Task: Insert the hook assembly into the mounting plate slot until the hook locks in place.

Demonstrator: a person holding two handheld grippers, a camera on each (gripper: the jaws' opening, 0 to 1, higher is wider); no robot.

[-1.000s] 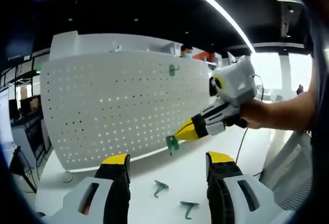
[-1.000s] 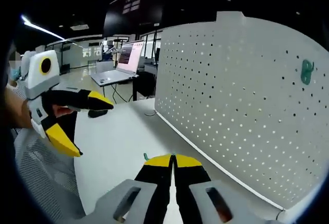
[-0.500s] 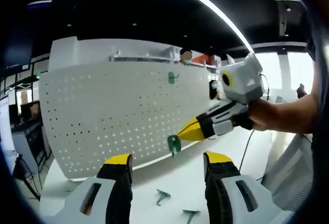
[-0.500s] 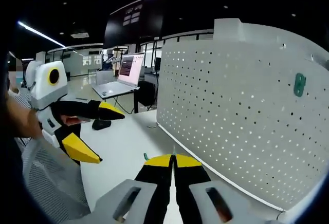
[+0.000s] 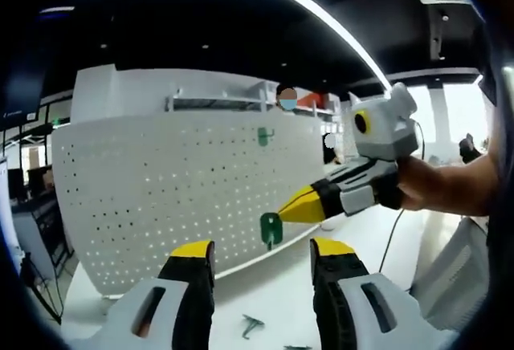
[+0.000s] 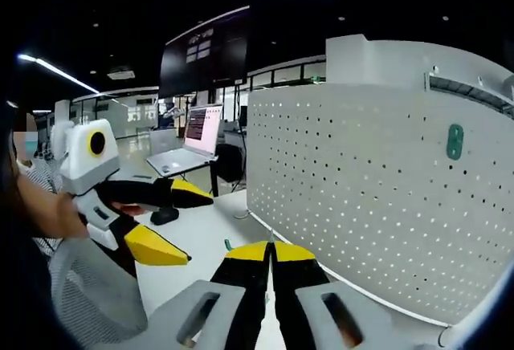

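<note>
Dark office space with ceiling strip lights lies behind everything I see; a laptop point(image 6: 195, 137) sits open on a far desk. Largest in front of me is the white pegboard point(image 5: 161, 197), standing upright on the white surface point(image 5: 273, 286) and serving as the mounting plate. One green hook point(image 5: 263, 135) already hangs high on it.

My right tool point(image 5: 283, 207) reaches in from the right of the left gripper view, its yellow tips pinched together on a green hook assembly point(image 5: 271, 229), which hangs just below the tips, near the lower part of the board but not yet against it. In the right gripper view those jaws stand closed with only a sliver of green showing beside them. My left tool point(image 5: 261, 251) is spread wide and carries nothing.

Two spare hooks point(image 5: 251, 325) lie on the surface below.

I judge the hook light, stiff plastic, likely slippery between smooth pads. A hold on its flat backplate, leaving the pegs free, seems best, so it won't twist as it seats.
</note>
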